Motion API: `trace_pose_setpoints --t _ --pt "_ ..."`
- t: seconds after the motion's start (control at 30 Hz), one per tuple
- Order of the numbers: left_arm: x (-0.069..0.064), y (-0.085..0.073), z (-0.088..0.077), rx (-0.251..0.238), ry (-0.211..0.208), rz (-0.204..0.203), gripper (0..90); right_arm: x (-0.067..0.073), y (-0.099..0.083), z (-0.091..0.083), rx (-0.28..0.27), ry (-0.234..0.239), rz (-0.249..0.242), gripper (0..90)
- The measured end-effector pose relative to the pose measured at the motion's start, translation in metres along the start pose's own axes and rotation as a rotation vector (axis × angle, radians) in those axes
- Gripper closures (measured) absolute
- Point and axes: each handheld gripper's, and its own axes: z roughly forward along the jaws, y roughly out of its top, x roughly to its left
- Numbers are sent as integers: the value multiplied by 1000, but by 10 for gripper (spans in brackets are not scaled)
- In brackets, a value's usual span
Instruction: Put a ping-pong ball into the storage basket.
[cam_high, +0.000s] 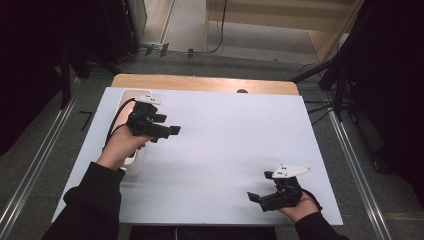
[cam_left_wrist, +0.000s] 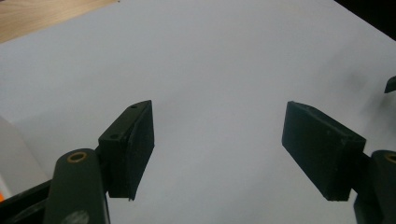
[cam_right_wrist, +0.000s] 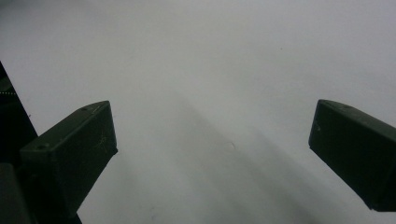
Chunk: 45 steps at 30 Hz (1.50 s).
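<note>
My left gripper (cam_high: 168, 125) hovers over the left part of the white sheet (cam_high: 225, 140) and points to the right. Seen along its own jaws, the left gripper (cam_left_wrist: 219, 108) stands open with bare white sheet (cam_left_wrist: 219, 56) between the pads. My right gripper (cam_high: 260, 186) is low at the front right of the sheet and points left. Its jaws are wide apart in the right gripper view (cam_right_wrist: 214, 108), with nothing between them.
A white rounded oblong object (cam_high: 131, 97) lies along the sheet's left edge, partly under my left hand. The wooden table top (cam_high: 200, 82) shows beyond the sheet's far edge. Dark stands and cables ring the table on the floor.
</note>
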Motion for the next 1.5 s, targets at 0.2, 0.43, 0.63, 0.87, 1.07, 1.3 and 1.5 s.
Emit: trace_pose_setpoints --t 0.2,0.43,0.63,0.87,1.07,1.3,1.5 --pt "-6 -3 1 6 -13 10 257 -1 0 0 -4 -2 -4 0" --pt "-10 -10 3 10 -21 17 257 -1 0 0 -3 -4 -5 0" --pt "-12 -19 5 16 -28 10 257 -1 0 0 -5 -4 -5 0" --pt "-18 -25 3 17 -35 25 257 -1 0 0 1 -14 -5 0" --pt "-24 -30 2 1 -50 35 256 -1 0 0 -1 -13 -4 0" --pt "-32 -38 0 -5 -58 57 255 -1 0 0 -3 -15 1 0" --pt "-36 -45 -1 -8 -58 66 255 -1 0 0 -6 -17 12 0"
